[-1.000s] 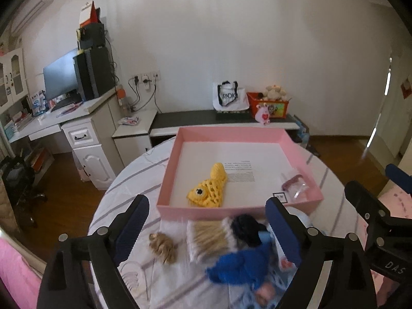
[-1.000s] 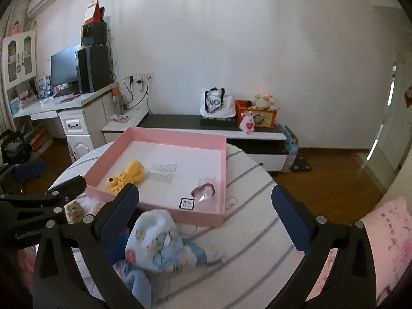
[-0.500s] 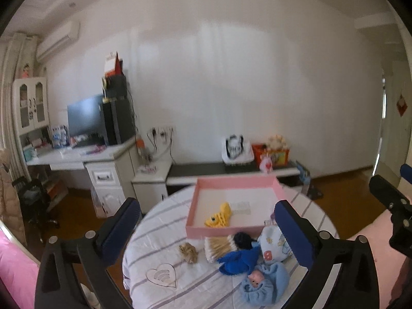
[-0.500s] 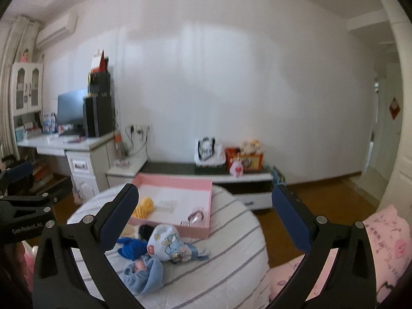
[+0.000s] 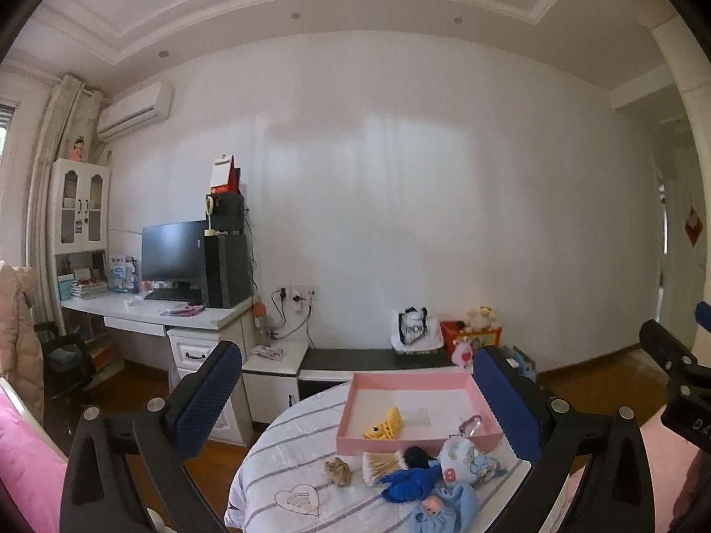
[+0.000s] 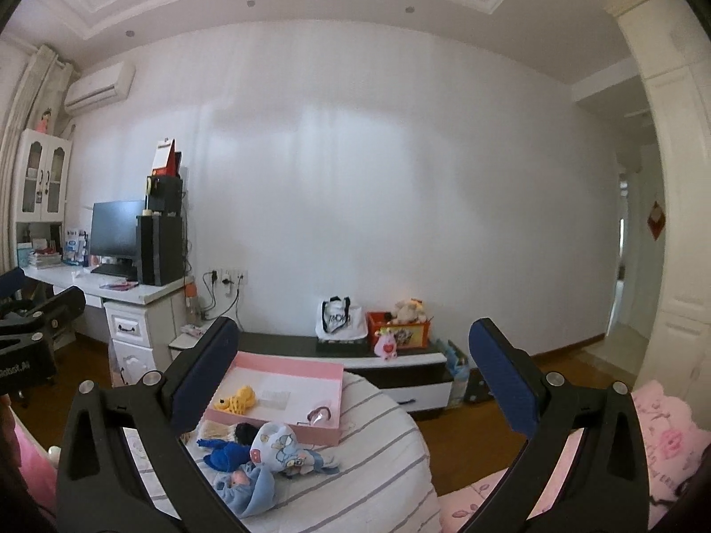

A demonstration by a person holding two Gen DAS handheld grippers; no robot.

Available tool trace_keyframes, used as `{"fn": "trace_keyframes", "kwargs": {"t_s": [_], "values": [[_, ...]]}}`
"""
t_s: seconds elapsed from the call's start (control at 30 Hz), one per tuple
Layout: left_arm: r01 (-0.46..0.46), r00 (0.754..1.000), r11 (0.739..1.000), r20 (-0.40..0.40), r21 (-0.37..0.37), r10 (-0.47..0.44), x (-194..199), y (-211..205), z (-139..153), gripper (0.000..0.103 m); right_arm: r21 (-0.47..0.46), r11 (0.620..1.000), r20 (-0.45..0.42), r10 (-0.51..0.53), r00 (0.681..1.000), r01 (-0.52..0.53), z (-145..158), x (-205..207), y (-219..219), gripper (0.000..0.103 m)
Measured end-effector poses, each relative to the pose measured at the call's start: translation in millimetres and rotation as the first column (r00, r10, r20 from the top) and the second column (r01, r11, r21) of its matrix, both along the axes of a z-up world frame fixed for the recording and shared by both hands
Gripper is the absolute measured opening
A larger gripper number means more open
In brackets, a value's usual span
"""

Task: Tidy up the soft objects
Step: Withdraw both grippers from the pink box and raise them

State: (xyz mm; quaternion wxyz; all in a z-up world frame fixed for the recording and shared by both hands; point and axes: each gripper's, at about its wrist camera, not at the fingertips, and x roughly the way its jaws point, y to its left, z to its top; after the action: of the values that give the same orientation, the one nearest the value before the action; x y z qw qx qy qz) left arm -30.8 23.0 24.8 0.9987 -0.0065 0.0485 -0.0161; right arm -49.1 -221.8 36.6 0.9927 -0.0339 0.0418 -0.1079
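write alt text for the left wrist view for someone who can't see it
The left gripper hangs with jaws wide and nothing in them, looking level across a round striped table. On it a pink tray holds a yellow knitted toy; blue soft toys lie in front of the tray.

Soft, even daylight fills both views, brightest at the doorway [image 6: 631, 275] on the right, with dark fisheye corners, bowed edges and slight softness.

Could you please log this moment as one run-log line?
left gripper: open, empty | right gripper: open, empty | pink tray: holds yellow knit toy | soft toys: piled on table before tray
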Motion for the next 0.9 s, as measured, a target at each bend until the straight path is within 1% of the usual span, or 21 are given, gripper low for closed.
{"fn": "trace_keyframes", "kwargs": {"t_s": [0.17, 0.47, 0.57, 0.7, 0.9], "values": [[-0.002, 1.000, 1.000, -0.003, -0.013, 0.002, -9.2, 2.7, -16.2, 0.103, -0.005, 1.000, 0.015, 0.002, 1.000, -0.002, -1.4, -8.0, 3.9, 0.103], [-0.003, 1.000, 1.000, -0.007, -0.007, 0.003, -11.6, 6.1, -22.5, 0.103, 0.005, 1.000, 0.007, 0.005, 1.000, -0.005, -1.5, -7.6, 2.4, 0.103], [-0.006, 1.000, 1.000, -0.019, -0.005, 0.006, -6.7, 6.6, -22.7, 0.103, 0.006, 1.000, -0.008, 0.008, 1.000, -0.008, -2.9, -4.5, 0.8, 0.103], [-0.010, 0.999, 1.000, -0.048, -0.004, 0.010, 11.9, 4.7, -16.7, 0.103, 0.007, 1.000, -0.037, 0.011, 0.999, -0.011, -6.8, 4.1, 1.0, 0.103], [-0.021, 0.994, 1.000, -0.103, 0.012, 0.022, 38.6, -0.3, -10.5, 0.103, 0.008, 1.000, -0.109, 0.024, 0.994, -0.023, -18.2, 25.2, 2.2, 0.103]]}}
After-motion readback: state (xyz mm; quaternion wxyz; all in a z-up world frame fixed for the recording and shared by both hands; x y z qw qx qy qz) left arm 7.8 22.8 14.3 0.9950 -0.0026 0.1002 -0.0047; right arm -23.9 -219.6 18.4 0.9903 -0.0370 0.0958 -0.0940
